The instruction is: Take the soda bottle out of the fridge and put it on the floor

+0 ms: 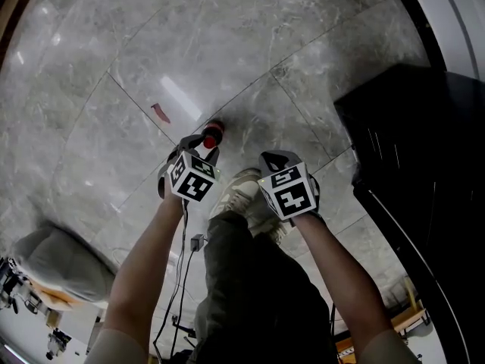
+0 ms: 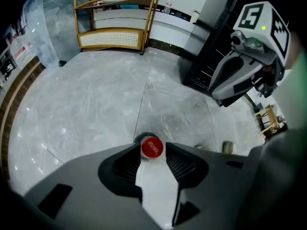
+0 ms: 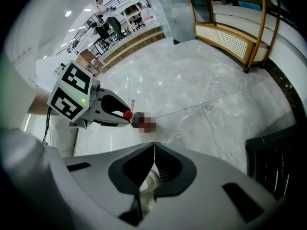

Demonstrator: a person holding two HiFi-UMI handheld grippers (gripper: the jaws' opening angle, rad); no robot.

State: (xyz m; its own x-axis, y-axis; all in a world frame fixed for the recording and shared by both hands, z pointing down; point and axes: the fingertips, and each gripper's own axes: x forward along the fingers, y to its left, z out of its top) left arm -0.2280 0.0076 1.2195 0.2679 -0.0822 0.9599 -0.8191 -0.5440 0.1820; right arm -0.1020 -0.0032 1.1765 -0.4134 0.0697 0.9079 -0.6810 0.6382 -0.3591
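The soda bottle [image 1: 213, 134] stands upright on the grey marble floor, seen from above with only its red cap [image 2: 151, 148] plainly showing. My left gripper [image 1: 201, 144] is right over it, and the cap sits between the jaw tips. A thin gap shows at the right pad, so the left gripper [image 2: 152, 150] is open around the bottle top. From the right gripper view the left gripper [image 3: 120, 115] shows with the red cap [image 3: 127, 114] at its tip. My right gripper [image 1: 276, 160] hangs beside it above my shoes. The right gripper [image 3: 154, 147] is shut, with nothing between its jaws.
The black fridge [image 1: 409, 127] stands at the right, close to my right arm. My shoes [image 1: 242, 192] are just behind the bottle. A small red scrap [image 1: 161, 113] lies on the floor to the left. A wooden shelf unit [image 2: 115, 18] stands far across the room.
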